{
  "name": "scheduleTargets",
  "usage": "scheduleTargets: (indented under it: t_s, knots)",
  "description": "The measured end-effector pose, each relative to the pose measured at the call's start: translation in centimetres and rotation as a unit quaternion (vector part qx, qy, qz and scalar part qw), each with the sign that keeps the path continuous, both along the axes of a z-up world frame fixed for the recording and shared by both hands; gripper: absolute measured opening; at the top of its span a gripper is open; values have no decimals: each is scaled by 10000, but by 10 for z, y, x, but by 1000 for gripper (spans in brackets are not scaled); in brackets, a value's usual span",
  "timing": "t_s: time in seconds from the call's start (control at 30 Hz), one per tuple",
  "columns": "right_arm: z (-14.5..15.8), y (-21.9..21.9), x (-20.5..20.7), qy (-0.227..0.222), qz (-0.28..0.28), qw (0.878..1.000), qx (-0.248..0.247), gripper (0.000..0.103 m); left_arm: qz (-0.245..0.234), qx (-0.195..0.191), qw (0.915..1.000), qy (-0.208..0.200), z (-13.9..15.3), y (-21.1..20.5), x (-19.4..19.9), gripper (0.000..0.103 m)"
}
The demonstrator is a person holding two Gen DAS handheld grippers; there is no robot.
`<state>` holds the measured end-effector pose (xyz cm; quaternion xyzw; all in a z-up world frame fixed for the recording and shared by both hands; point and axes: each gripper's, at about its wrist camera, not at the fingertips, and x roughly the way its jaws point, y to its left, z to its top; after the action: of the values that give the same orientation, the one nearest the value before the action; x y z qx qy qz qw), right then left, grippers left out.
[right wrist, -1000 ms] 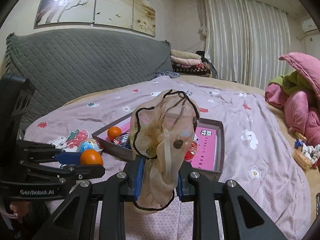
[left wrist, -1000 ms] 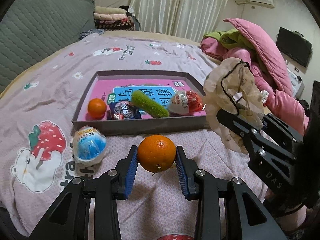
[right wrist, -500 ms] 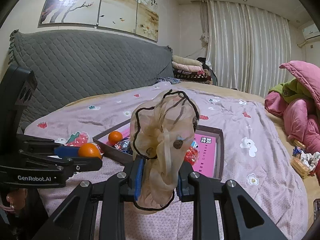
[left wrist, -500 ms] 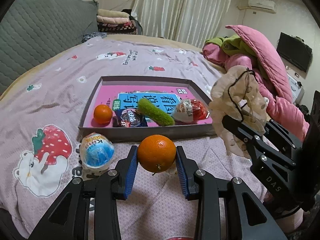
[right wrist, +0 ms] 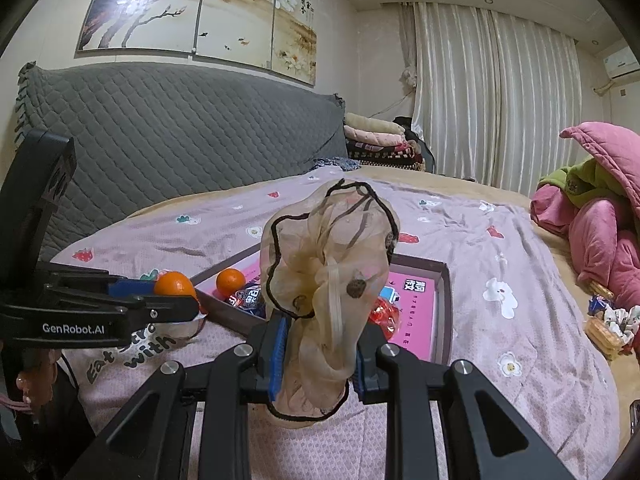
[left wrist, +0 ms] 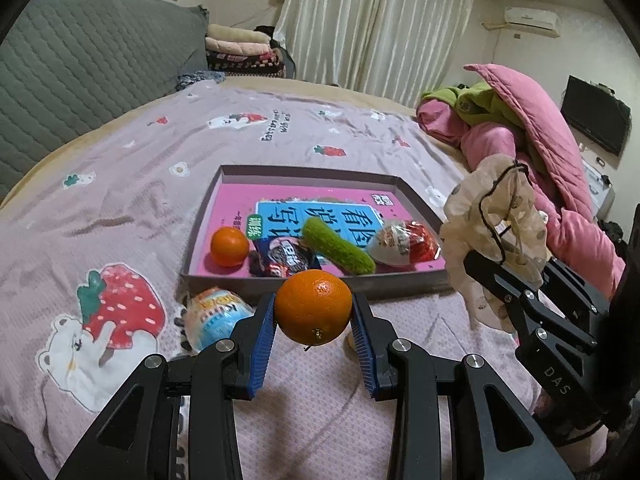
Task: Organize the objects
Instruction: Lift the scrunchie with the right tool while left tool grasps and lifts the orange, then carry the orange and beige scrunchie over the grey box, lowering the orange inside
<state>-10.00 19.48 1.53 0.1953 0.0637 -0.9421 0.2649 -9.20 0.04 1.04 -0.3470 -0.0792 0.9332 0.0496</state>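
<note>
My left gripper (left wrist: 313, 322) is shut on a large orange (left wrist: 313, 307) and holds it in the air in front of a shallow grey box (left wrist: 304, 285) with a pink floor. In the box lie a small orange (left wrist: 229, 246), a dark snack packet (left wrist: 285, 260), a green fuzzy roll (left wrist: 337, 251) and a red-and-white egg (left wrist: 404, 242). A blue-and-white egg (left wrist: 214, 317) lies on the bed before the box. My right gripper (right wrist: 319, 356) is shut on a beige sheer scrunchie (right wrist: 326, 280), also seen in the left wrist view (left wrist: 494, 218).
The bed has a mauve sheet (left wrist: 132, 184) with strawberry-bear prints. A grey quilted headboard (right wrist: 180, 148) stands at the left. Pink and green bedding (left wrist: 532, 132) is piled at the right. A small basket (right wrist: 606, 330) sits by the bed's right edge.
Both grippers have risen and drawn back a little with their loads; the box and the blue egg sit lower and farther in both views. Nothing was let go.
</note>
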Motion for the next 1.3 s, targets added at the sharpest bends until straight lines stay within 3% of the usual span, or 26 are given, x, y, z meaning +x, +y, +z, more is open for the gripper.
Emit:
scheduleTargets:
  t_s: [0.63,1.3]
  knots:
    - [-2,1,-20,-58,-195,9998,-35,27,273,168,9994,-97,-13,-34,-23,38]
    - [3,16,-47,-58,-566,9983,-91,27,203,83,9997,-105,-19,-32,-62,38]
